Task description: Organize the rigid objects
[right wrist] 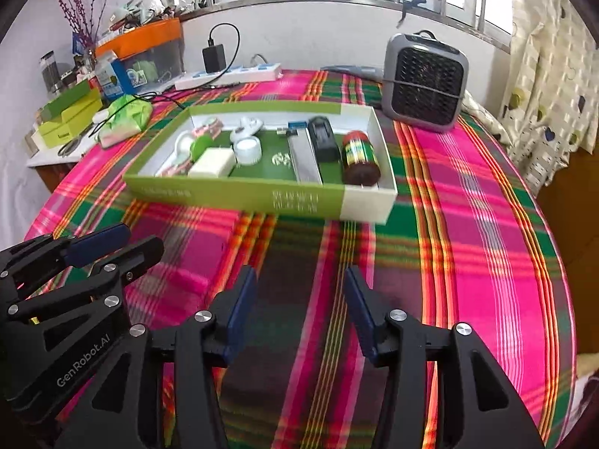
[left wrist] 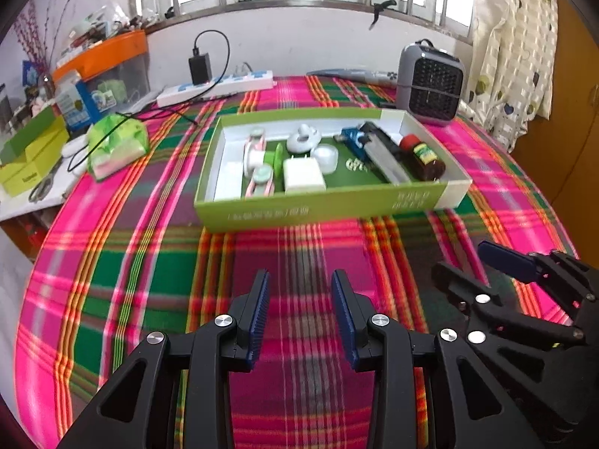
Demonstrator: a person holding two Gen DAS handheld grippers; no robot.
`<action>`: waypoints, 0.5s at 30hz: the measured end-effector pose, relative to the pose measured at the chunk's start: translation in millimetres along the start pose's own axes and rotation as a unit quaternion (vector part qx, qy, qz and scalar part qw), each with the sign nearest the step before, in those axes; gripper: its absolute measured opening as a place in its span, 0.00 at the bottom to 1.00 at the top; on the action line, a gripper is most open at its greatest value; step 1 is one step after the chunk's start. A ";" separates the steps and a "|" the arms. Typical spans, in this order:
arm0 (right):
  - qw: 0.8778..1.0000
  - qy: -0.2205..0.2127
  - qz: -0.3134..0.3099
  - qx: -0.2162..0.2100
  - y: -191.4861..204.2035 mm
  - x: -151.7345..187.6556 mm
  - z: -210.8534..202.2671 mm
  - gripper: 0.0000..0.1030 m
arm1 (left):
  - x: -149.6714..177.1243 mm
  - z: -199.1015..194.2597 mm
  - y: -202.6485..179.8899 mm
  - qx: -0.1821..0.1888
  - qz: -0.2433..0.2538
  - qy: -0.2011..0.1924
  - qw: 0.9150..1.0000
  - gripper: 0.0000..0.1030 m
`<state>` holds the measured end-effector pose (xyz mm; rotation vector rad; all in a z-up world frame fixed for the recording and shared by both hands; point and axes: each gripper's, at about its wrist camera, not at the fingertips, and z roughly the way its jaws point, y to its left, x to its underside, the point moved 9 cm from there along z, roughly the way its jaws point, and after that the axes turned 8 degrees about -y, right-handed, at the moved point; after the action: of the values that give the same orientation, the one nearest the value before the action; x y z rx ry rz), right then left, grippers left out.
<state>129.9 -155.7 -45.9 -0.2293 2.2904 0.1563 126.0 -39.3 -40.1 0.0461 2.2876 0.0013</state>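
A shallow green-and-white box (left wrist: 325, 205) (right wrist: 239, 196) lies on the plaid cloth, well beyond both grippers. Inside it are a brown bottle with a red cap (left wrist: 423, 157) (right wrist: 361, 161), a white charger plug (left wrist: 302, 179) (right wrist: 211, 162), a white round tub (left wrist: 325, 157), a silver bar (left wrist: 385, 157), a black case (right wrist: 324, 138), pink rollers (left wrist: 256, 161) and a white ring-shaped piece (left wrist: 304, 138). My left gripper (left wrist: 300, 280) (right wrist: 142, 235) stands open over bare cloth, holding nothing. Beside it on the right, my right gripper (right wrist: 300, 277) (left wrist: 460, 258) is open and holds nothing either.
A grey fan heater (left wrist: 430, 86) (right wrist: 425, 82) stands behind the box at the right. A white power strip (left wrist: 217, 88) with a black adapter lies along the back wall. A green tissue pack (left wrist: 116, 146) and a cluttered side table sit at the left. The cloth drops away at the right.
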 end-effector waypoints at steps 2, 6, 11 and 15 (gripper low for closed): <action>1.000 0.000 0.005 -0.002 -0.4 4.4 -3.9 0.48 | 4.2 -1.5 1.0 -0.002 -0.003 0.002 1.000 0.32; 1.000 -0.003 0.002 0.008 -2.5 8.4 -9.3 0.48 | 9.7 -6.2 3.2 -0.005 -0.008 0.001 1.000 0.32; 1.000 0.002 0.010 0.011 -4.3 15.8 -11.1 0.48 | 16.3 -9.3 5.7 -0.009 -0.012 0.004 1.000 0.32; 1.000 0.005 0.016 0.013 -6.2 21.5 -12.6 0.48 | 22.2 -11.2 6.0 -0.010 -0.014 0.008 1.000 0.32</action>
<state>108.1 -166.6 -53.9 -0.1800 2.3049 0.1420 103.1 -32.4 -49.3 0.0043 2.3046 0.0108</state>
